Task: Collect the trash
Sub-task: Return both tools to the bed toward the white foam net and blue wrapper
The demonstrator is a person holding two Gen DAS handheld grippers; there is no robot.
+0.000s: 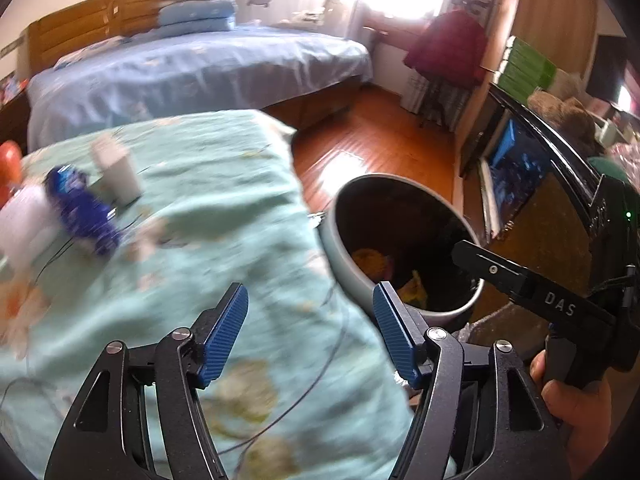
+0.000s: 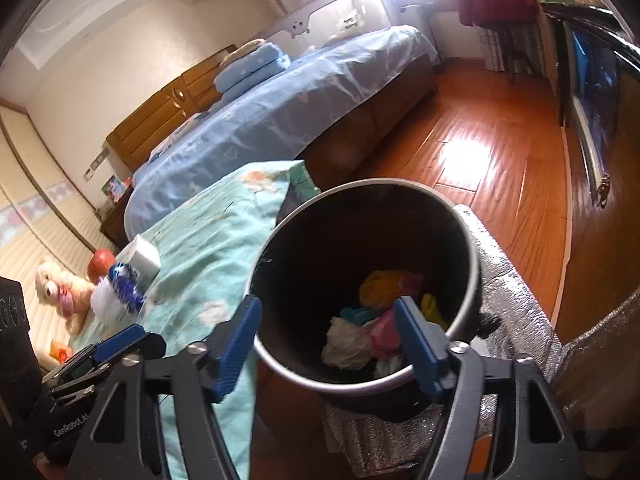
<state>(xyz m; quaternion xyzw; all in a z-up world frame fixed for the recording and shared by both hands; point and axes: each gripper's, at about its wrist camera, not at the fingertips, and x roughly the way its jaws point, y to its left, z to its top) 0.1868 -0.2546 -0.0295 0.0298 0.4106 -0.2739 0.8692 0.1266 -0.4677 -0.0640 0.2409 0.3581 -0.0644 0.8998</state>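
Bedroom floor's got the bin [image 2: 362, 280] by the bed's edge, both tongs, left [image 1: 310, 334] and right [image 2: 328, 344], gaping empty, so the blue wrapper [image 1: 82, 212] could slip off reaching over.

The trash bin's [image 2: 362, 280] mouth stands unblocked from above; the green quilt's [image 2: 208, 248] edge crowds its left rim, and a foil-covered box [image 2: 516, 308] flanks its right.

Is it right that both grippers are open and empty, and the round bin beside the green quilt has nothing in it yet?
Not quite. The bin is not empty: the right wrist view shows crumpled trash at its bottom, yellow, pink and white pieces. The rest holds: the left gripper and the right gripper are open with nothing between their jaws, and the bin stands beside the green quilt.
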